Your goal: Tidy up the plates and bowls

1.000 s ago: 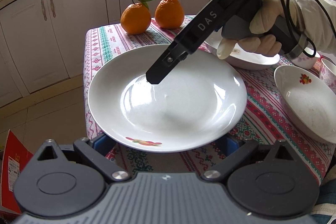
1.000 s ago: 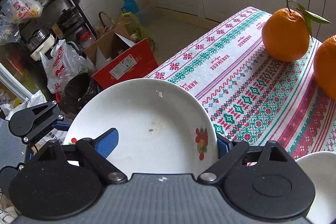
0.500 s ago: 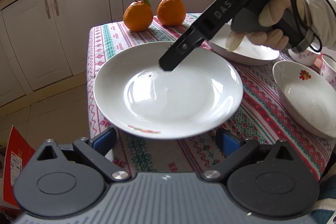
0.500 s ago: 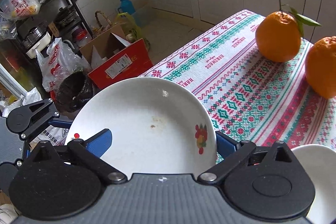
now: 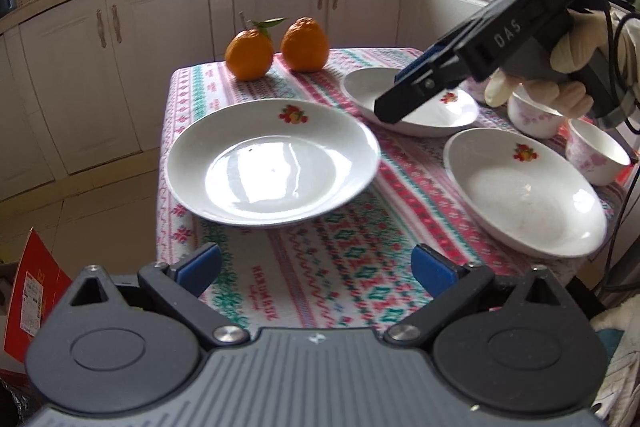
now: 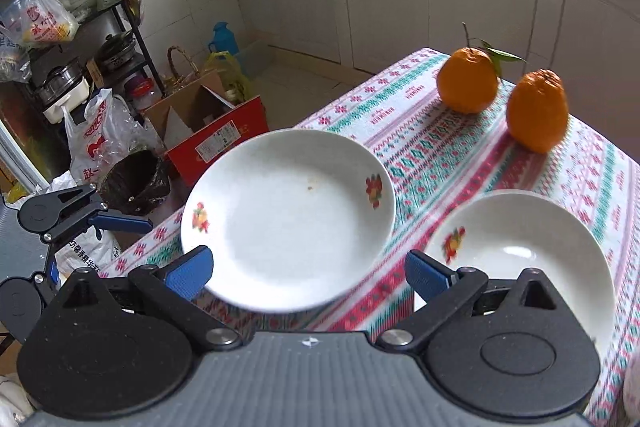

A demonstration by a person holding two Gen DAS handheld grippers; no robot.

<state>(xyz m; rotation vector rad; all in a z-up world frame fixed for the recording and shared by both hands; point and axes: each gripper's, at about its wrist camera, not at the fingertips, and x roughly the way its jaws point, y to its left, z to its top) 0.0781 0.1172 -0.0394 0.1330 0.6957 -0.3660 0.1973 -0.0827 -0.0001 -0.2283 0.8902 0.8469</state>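
On the table (image 5: pixel 280 291), as seen from the left wrist camera, a plate (image 5: pixel 272 163) is set near the left edge. To its right a second plate (image 5: pixel 524 191) is laid, and a third plate (image 5: pixel 436 115) is placed behind, between the two. Two oranges (image 5: pixel 276 49) are stood side by side at the far end. Two cups (image 5: pixel 560 131) are found right of the third plate.

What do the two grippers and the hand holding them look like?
Both grippers are black with blue pads on the fingers. The left gripper has a ribbed grey body and two round black discs. The right gripper bears white letters "DAS" and trails a black cable. The hand holding it wears a pale glove.
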